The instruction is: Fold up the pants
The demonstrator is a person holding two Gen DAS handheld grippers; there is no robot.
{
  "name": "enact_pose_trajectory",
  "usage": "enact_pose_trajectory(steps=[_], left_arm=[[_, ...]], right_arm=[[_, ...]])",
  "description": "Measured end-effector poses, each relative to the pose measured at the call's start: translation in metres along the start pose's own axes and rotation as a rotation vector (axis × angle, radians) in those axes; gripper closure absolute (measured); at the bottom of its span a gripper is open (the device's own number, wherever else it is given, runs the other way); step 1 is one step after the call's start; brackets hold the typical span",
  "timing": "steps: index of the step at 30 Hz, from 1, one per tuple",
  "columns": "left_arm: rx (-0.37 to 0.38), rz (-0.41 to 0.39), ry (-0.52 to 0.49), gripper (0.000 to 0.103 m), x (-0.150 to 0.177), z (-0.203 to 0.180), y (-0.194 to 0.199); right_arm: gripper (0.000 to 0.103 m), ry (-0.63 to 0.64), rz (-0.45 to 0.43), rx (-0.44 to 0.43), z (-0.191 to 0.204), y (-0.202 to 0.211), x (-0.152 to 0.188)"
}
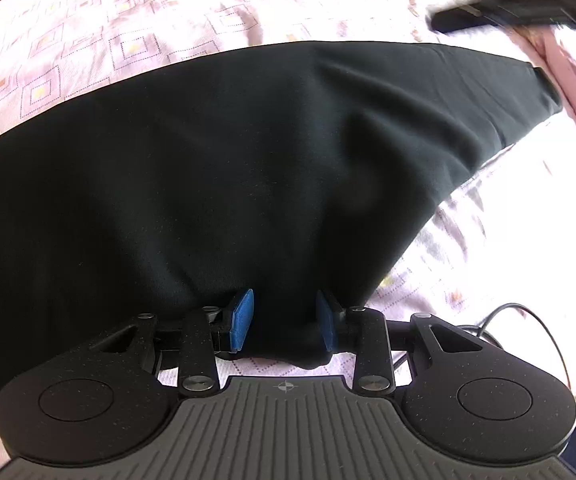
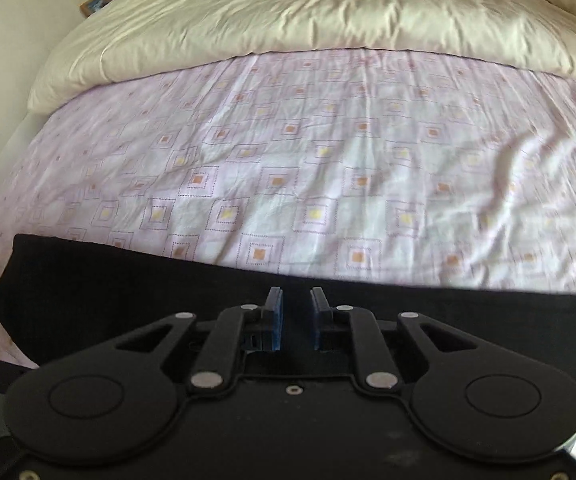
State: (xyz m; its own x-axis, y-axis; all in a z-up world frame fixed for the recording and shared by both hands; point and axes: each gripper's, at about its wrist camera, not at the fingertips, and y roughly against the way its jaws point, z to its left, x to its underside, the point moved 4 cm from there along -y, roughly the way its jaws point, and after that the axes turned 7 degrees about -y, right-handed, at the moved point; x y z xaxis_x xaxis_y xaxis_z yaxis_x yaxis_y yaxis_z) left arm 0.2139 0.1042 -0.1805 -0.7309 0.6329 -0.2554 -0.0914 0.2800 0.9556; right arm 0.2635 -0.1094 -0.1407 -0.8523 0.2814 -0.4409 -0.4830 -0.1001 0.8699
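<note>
The black pants (image 1: pixel 215 168) lie spread across the bed and fill most of the left wrist view. My left gripper (image 1: pixel 283 312) has its blue pads on either side of a bunched edge of the pants and is shut on it. In the right wrist view the pants (image 2: pixel 127 292) run as a dark band along the near edge of the bed. My right gripper (image 2: pixel 296 312) sits over that band, its blue pads a narrow gap apart with dark cloth between them. The right gripper shows blurred at the top right of the left wrist view (image 1: pixel 508 4).
The bed has a pale pink sheet (image 2: pixel 308 160) with a pattern of squares. A cream duvet (image 2: pixel 308 16) is bunched at the far end. A wall (image 2: pixel 3 40) runs along the left side. A black cable (image 1: pixel 528 320) lies at the right.
</note>
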Motion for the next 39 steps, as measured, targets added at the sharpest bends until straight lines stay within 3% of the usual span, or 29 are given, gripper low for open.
enact_pose_trajectory(steps=[6, 12, 20, 26, 29, 35, 39], left_arm=[[-0.045, -0.015, -0.004, 0.069, 0.002, -0.012, -0.004], [-0.043, -0.01, 0.124, 0.069, 0.007, -0.01, -0.002], [-0.177, 0.007, 0.217, 0.069, -0.001, -0.022, -0.007], [-0.247, 0.021, 0.39, 0.069, -0.006, -0.024, -0.011], [-0.282, 0.037, 0.431, 0.068, -0.011, -0.024, -0.013], [-0.286, 0.032, 0.472, 0.068, -0.008, -0.024, -0.014], [-0.287, 0.064, 0.463, 0.068, -0.014, -0.023, -0.017]], right_arm=[[0.084, -0.16, 0.005, 0.103, -0.044, 0.043, 0.059], [0.082, -0.186, 0.012, 0.171, -0.098, 0.059, 0.082], [0.079, 0.008, 0.031, 0.136, -0.163, 0.04, 0.035], [0.076, 0.235, 0.075, 0.079, -0.196, 0.011, -0.006], [0.075, 0.317, 0.107, 0.045, -0.213, -0.006, -0.024], [0.075, 0.448, 0.163, 0.0, -0.228, -0.035, -0.045], [0.075, 0.504, 0.227, -0.089, -0.229, -0.049, -0.052]])
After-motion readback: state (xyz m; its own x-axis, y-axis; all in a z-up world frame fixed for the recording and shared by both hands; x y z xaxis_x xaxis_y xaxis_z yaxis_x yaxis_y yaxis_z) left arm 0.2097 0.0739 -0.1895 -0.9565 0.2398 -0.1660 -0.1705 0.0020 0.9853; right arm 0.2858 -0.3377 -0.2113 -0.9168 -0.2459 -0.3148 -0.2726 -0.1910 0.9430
